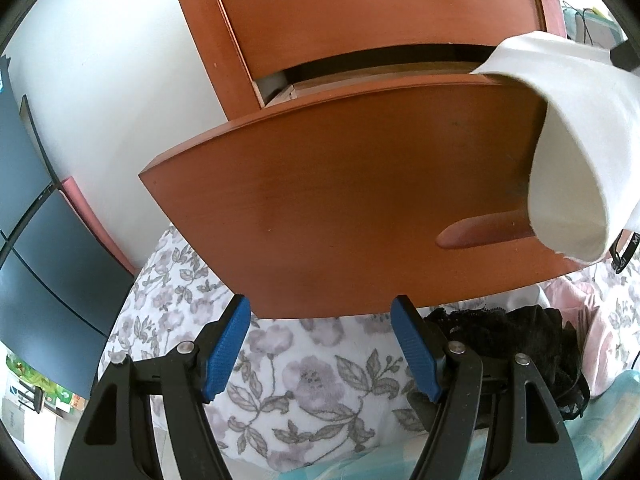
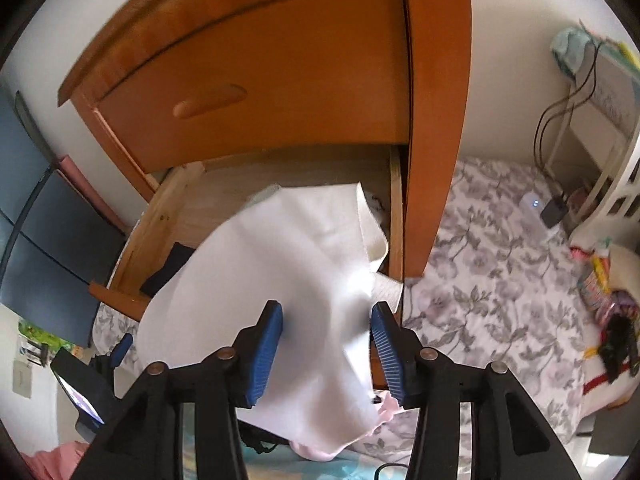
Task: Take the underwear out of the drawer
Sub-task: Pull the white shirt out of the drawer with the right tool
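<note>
The lower drawer (image 1: 340, 200) of a wooden nightstand is pulled out. In the right wrist view its inside (image 2: 248, 200) holds a dark garment (image 2: 168, 268). White underwear (image 1: 572, 120) hangs in the air over the right end of the drawer front. In the right wrist view this white underwear (image 2: 280, 264) is blurred and drapes through my right gripper (image 2: 326, 344), whose jaws stand apart around the cloth. My left gripper (image 1: 320, 344) is open and empty just below the bottom edge of the drawer front. A black lace garment (image 1: 520, 328) lies on the bed beside it.
The upper drawer (image 1: 380, 20) is closed. A floral bedspread (image 2: 500, 280) lies under and to the right of the nightstand. A pink garment (image 2: 384, 404) lies near my right fingers. A white shelf with cables (image 2: 608, 120) stands at the far right, dark panels (image 1: 32, 240) at the left.
</note>
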